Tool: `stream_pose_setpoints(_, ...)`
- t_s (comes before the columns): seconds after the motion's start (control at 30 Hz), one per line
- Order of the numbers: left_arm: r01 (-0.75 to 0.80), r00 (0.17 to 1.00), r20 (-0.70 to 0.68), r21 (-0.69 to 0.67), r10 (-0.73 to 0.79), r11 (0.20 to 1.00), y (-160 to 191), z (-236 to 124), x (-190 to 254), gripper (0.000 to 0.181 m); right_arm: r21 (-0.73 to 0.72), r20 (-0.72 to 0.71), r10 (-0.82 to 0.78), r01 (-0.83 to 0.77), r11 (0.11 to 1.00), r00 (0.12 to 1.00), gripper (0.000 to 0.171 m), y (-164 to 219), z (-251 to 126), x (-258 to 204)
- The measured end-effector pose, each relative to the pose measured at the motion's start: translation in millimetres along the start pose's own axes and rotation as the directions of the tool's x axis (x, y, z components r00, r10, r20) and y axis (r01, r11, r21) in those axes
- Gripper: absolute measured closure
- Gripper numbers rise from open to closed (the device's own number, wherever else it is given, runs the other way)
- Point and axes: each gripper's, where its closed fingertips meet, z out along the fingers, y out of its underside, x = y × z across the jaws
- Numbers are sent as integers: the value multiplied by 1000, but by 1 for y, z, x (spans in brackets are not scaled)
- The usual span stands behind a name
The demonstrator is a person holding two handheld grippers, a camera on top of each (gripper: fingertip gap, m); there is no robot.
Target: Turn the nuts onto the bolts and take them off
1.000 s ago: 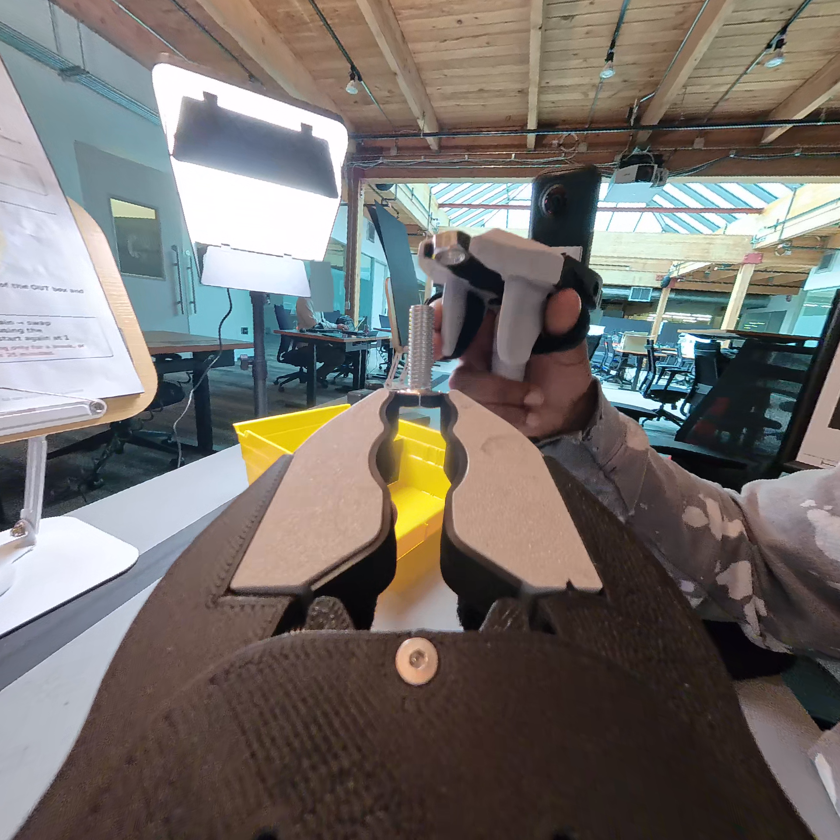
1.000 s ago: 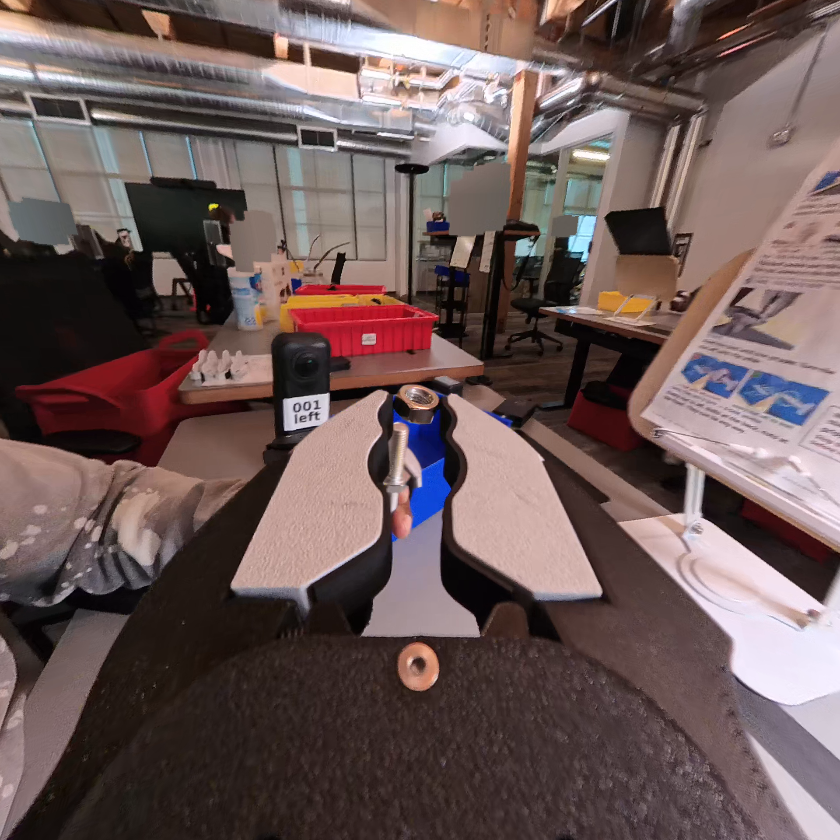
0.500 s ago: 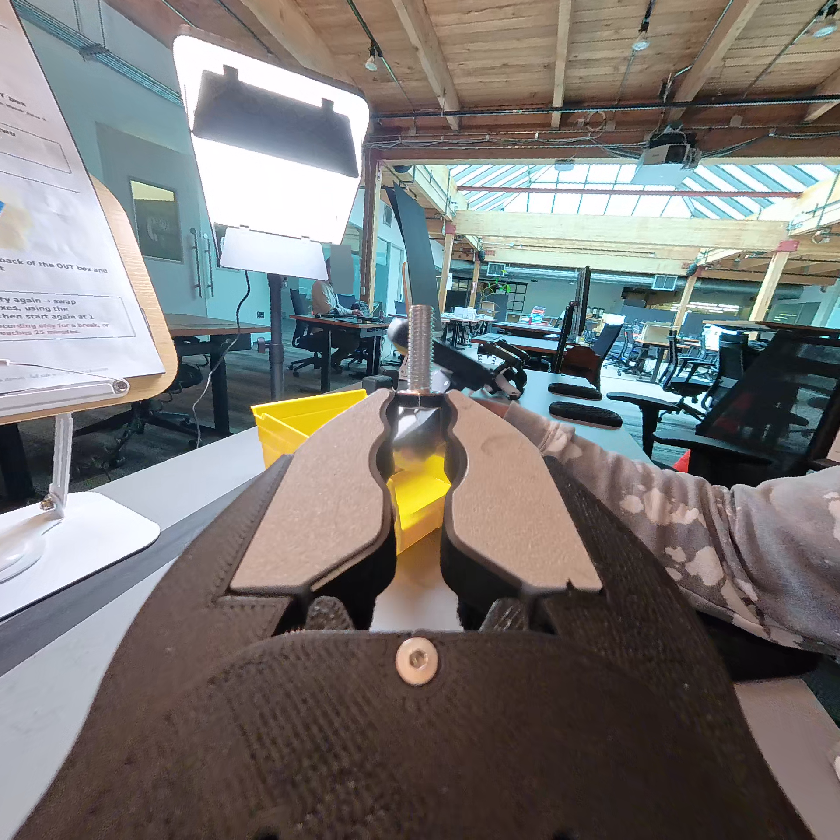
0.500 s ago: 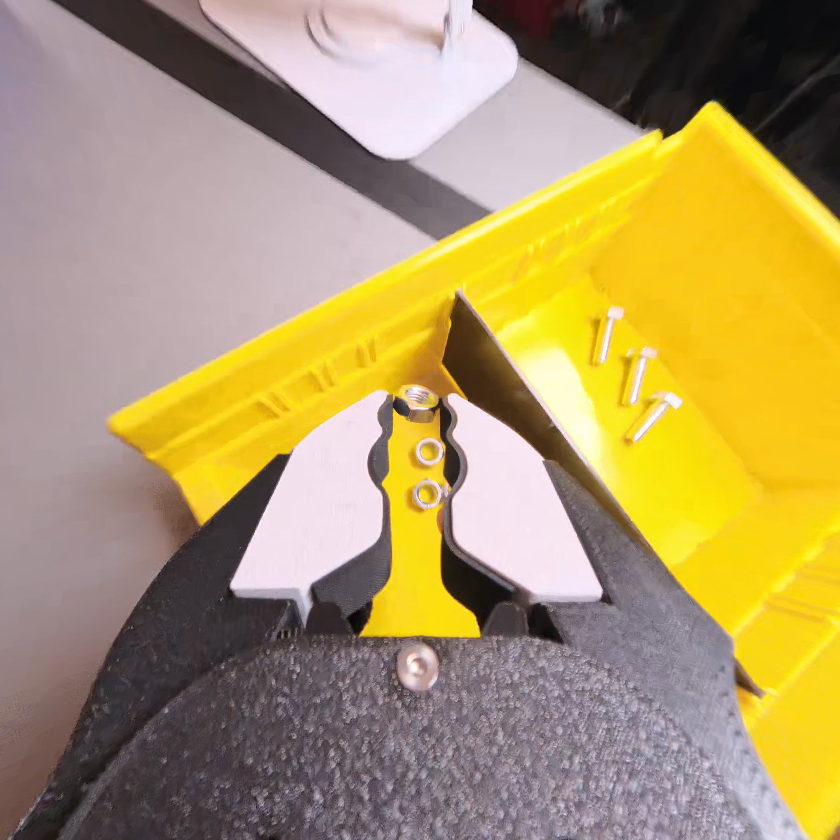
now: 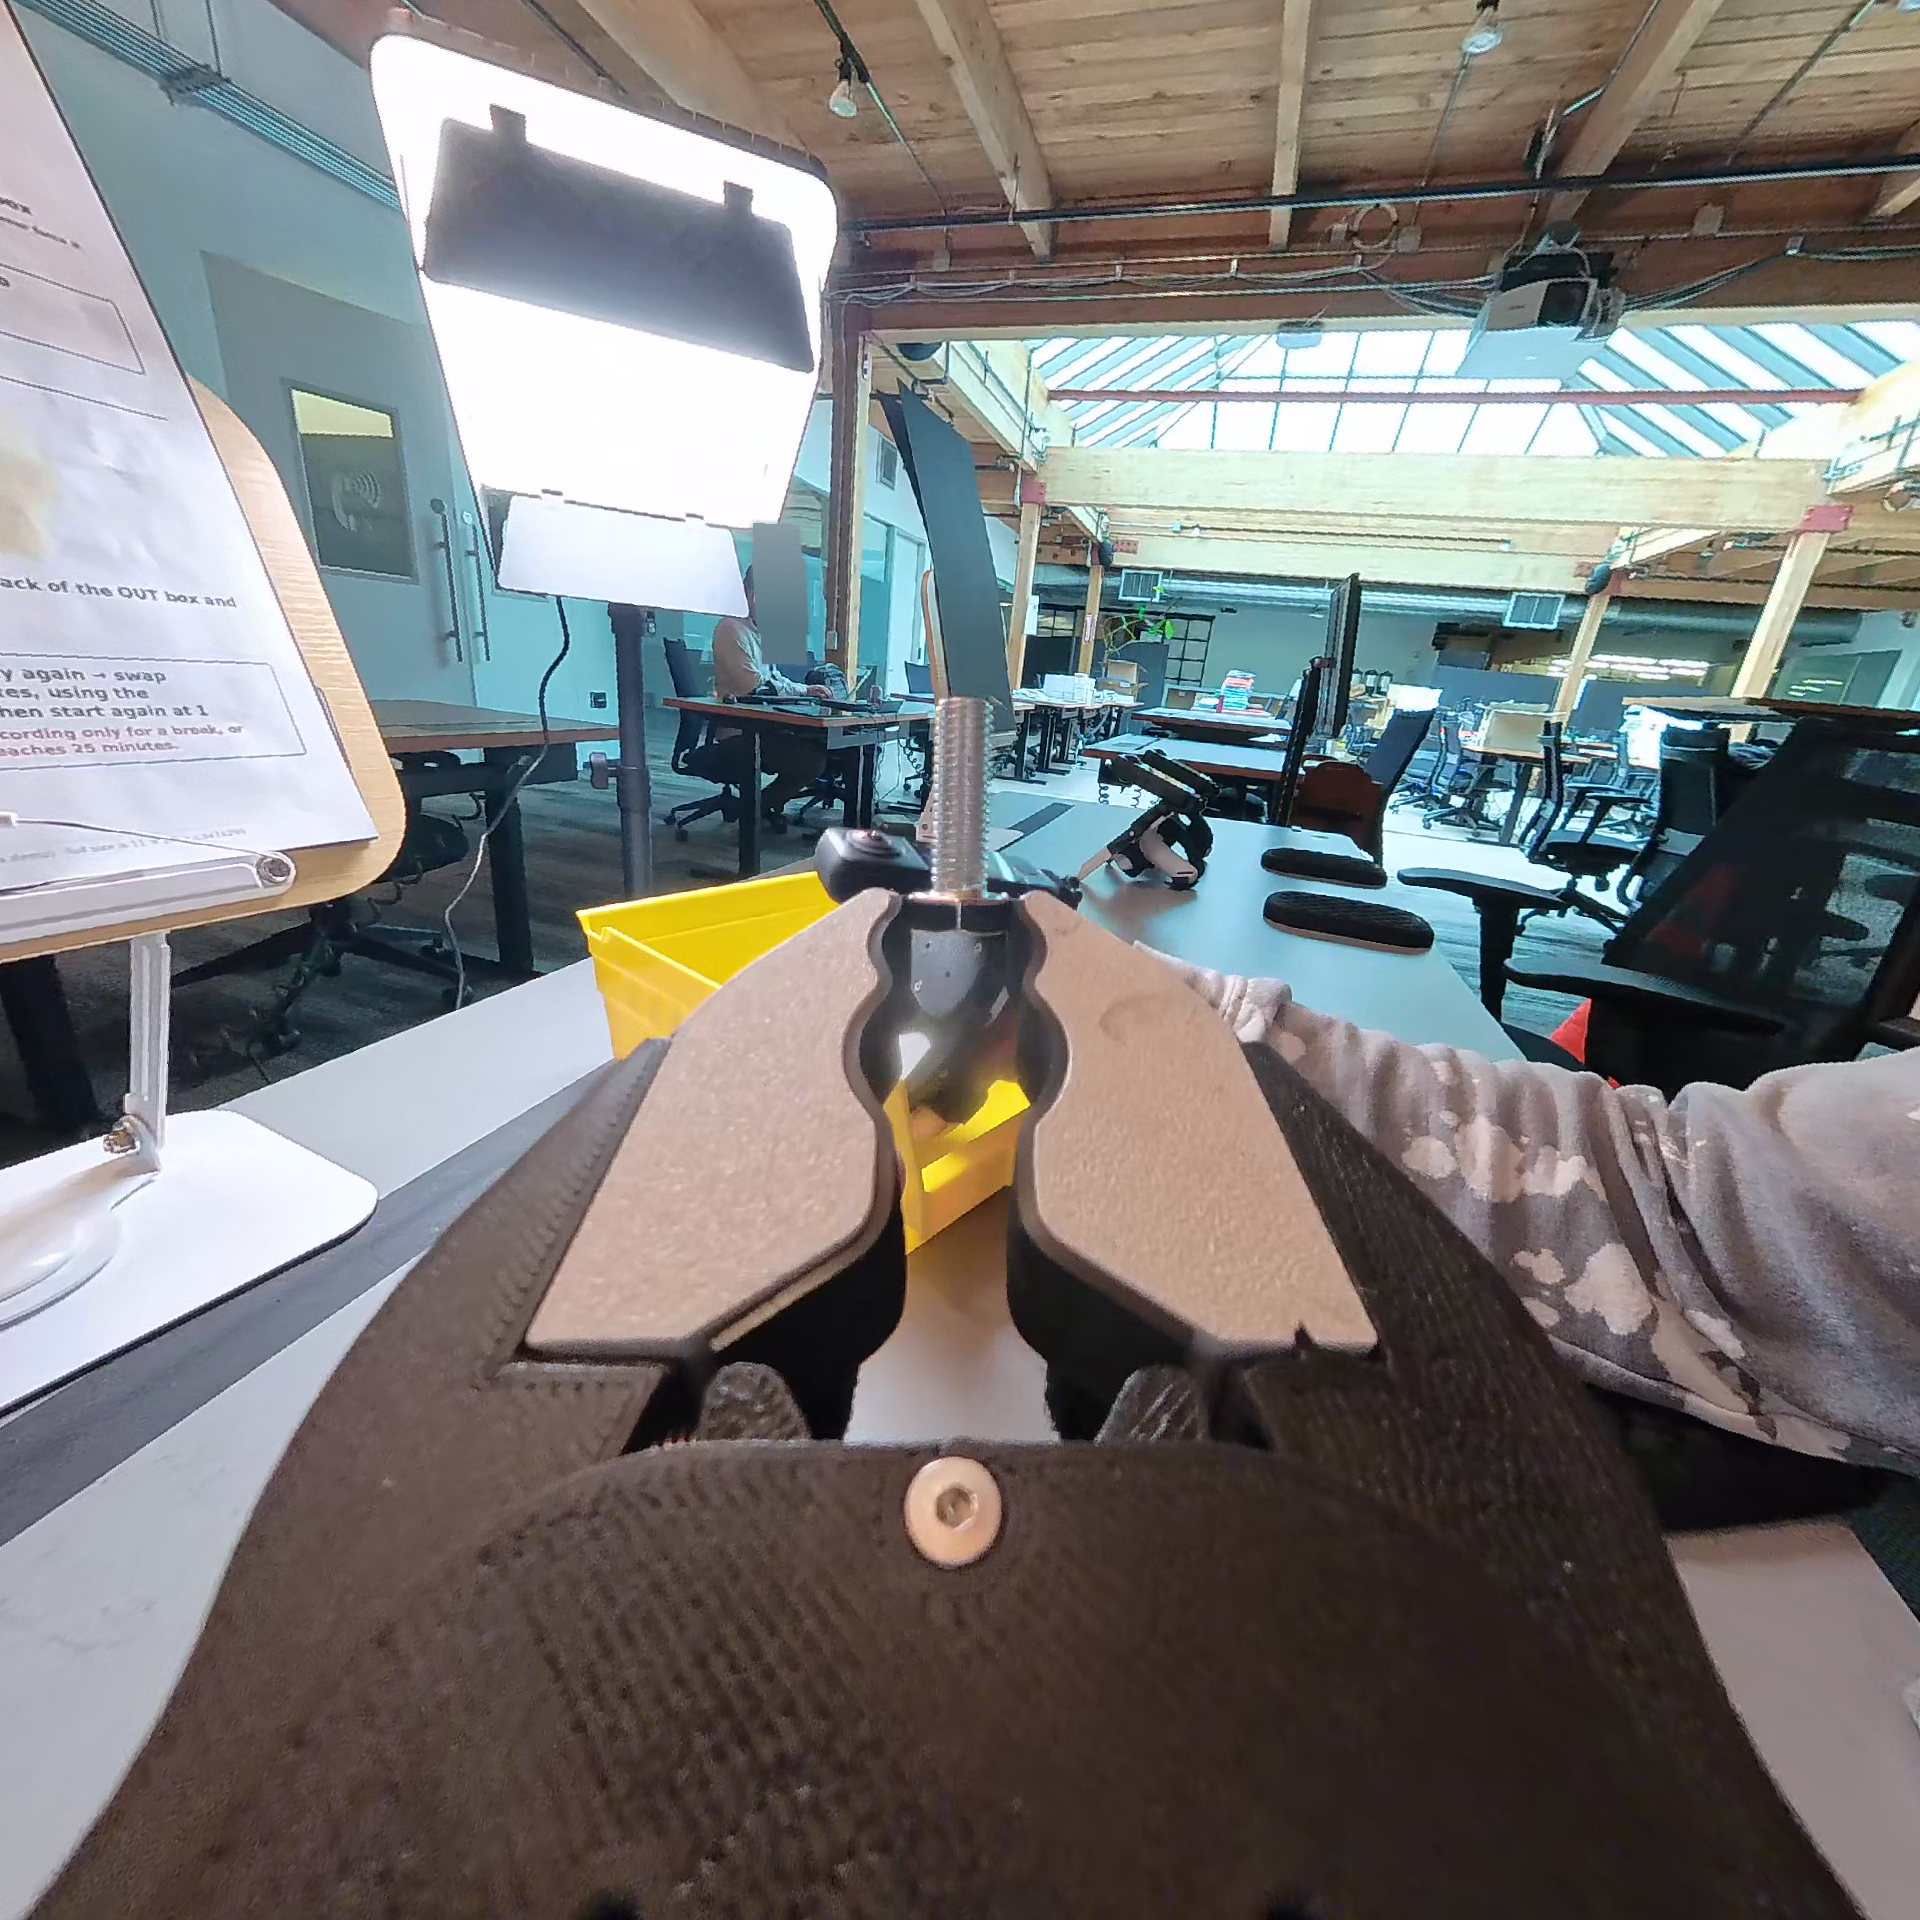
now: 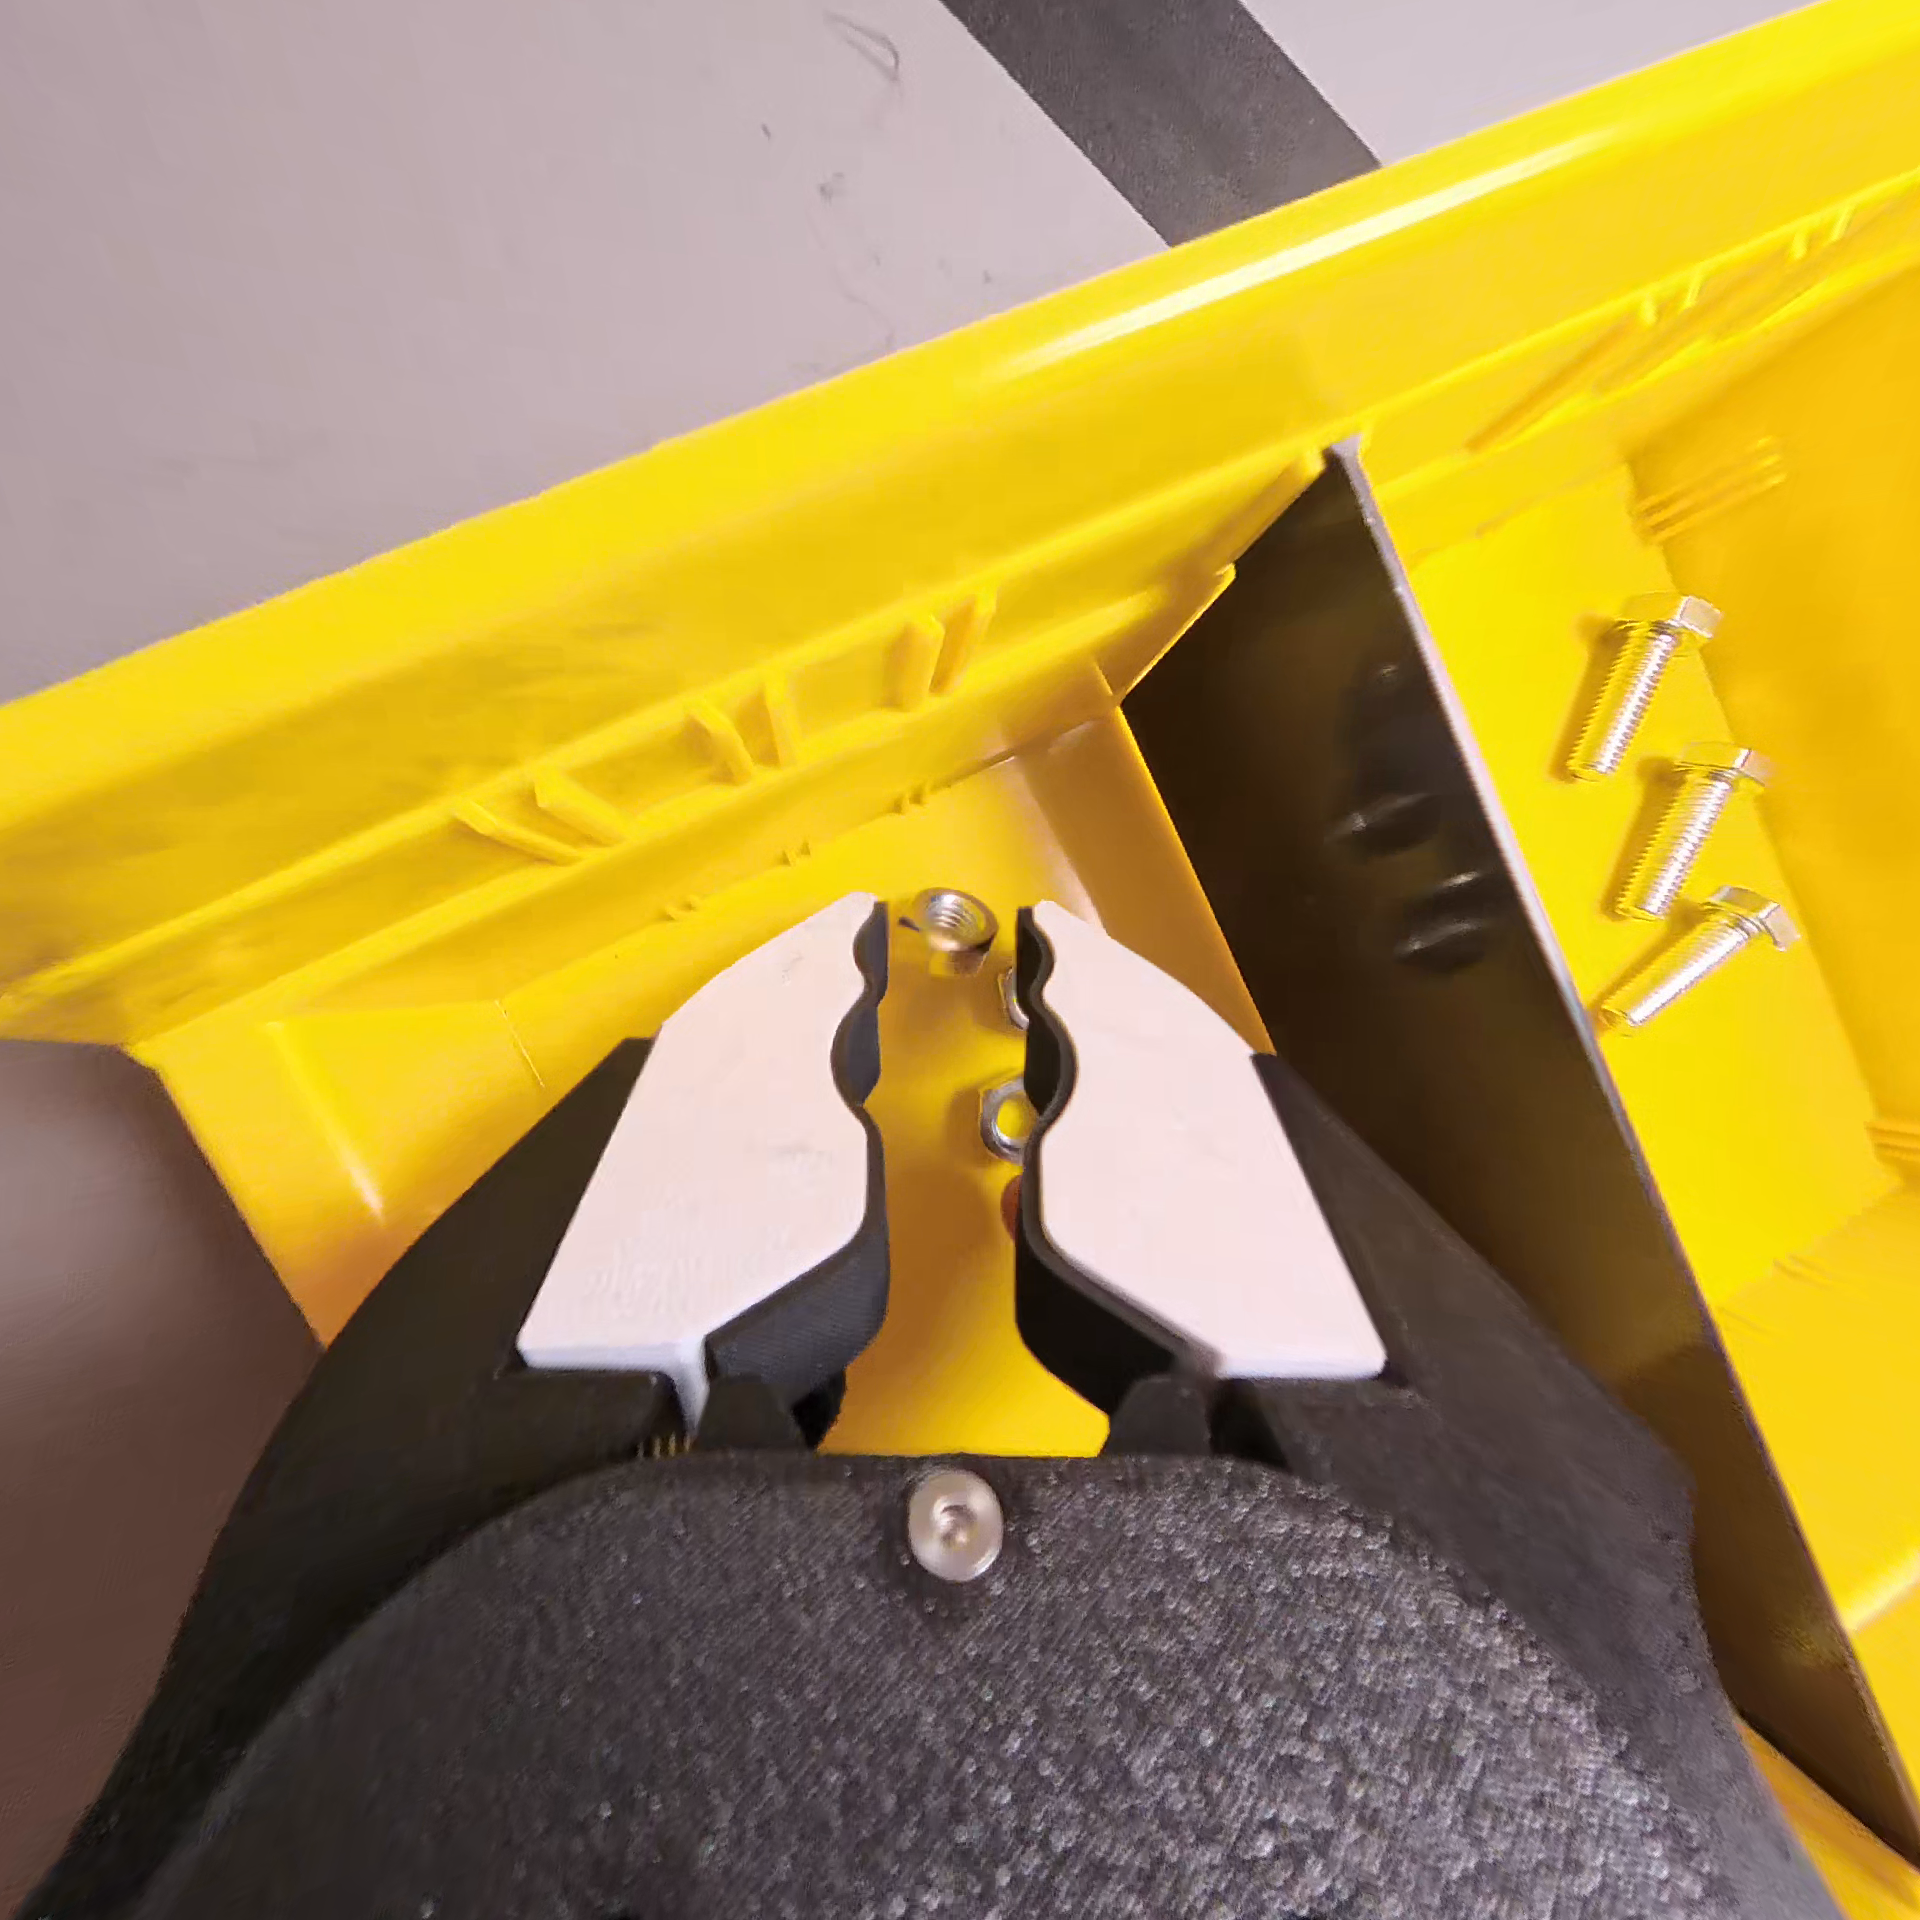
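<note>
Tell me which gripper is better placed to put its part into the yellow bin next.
Right, probably. The right gripper is already over the yellow bin, its fingers holding a nut above the loose nuts in that compartment. The left gripper holds its bolt upright, short of the bin.

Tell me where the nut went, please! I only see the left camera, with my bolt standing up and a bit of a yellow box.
Observer: The nut is between the tips of the right gripper, down inside the yellow box. I cannot tell if it is pinched.
Operator: Are there more nuts in there?
Observer: Yes, two more nuts lie on the box floor, partly hidden by one finger.
Operator: And other bolts?
Observer: Yes, three bolts lie side by side on the far side of a dark divider.
</note>
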Motion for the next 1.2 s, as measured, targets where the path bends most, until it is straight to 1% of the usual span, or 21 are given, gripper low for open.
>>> stream_pose_setpoints(0.07,-3,1000,4,-12,3,1000,2,0,-1,164,38,7,24,-24,999,1000,142,-6,-7,2)
stream_pose_setpoints(0.17,0,1000,12,-39,1,999,6,1,-3,163,142,-6,58,-56,988,998,141,-21,-28,10)
stream_pose_setpoints(0.23,13,1000,17,-80,-11,997,13,3,-5,163,236,-4,69,-66,969,998,141,-36,-47,13)
stream_pose_setpoints(0.3,28,999,19,-144,-26,989,24,5,-7,163,362,15,43,-45,931,999,143,-59,-73,7)
stream_pose_setpoints(0.37,26,1000,15,-215,-23,976,37,7,-7,163,489,63,-30,-5,872,998,145,-85,-104,-15)
stream_pose_setpoints(0.43,15,1000,2,-280,-15,960,50,9,-6,163,591,143,-149,36,806,978,146,-108,-133,-52)
stream_pose_setpoints(0.47,9,1000,-6,-312,-12,950,56,10,-4,163,625,198,-228,56,778,953,146,-116,-146,-76)
stream_pose_setpoints(0.53,-10,1000,-21,-366,2,931,68,11,-1,163,677,297,-385,92,730,874,145,-123,-167,-124)
stream_pose_setpoints(0.63,-49,998,-52,-433,29,900,81,12,5,163,677,365,-519,163,718,773,142,-122,-172,-172)
stream_pose_setpoints(0.7,-70,996,-74,-461,41,884,86,12,9,163,650,365,-557,225,726,746,143,-119,-162,-188)
stream_pose_setpoints(0.73,-78,996,-81,-467,46,881,87,12,10,163,625,357,-563,257,737,746,147,-116,-155,-191)
stream_pose_setpoints(0.77,-84,995,-89,-471,47,878,87,12,11,163,605,349,-569,284,743,744,156,-114,-149,-192)
stream_pose_setpoints(0.8,-92,994,-94,-481,54,872,88,10,10,163,605,350,-573,288,742,741,157,-113,-147,-192)
stream_pose_setpoints(0.87,-98,993,-106,-471,54,877,85,10,11,163,613,387,-570,259,746,725,158,-111,-148,-193)
stream_pose_setpoints(0.97,-106,990,-133,-460,49,882,82,8,13,163,632,406,-581,242,736,705,159,-109,-150,-193)
stream_pose_setpoints(1.1,-75,987,-162,-432,4,899,74,5,14,163,613,401,-591,274,741,700,160,-104,-145,-193)
stream_pose_setpoints(1.2,-102,984,-178,-446,23,889,73,3,16,163,593,397,-599,304,746,695,161,-100,-142,-194)
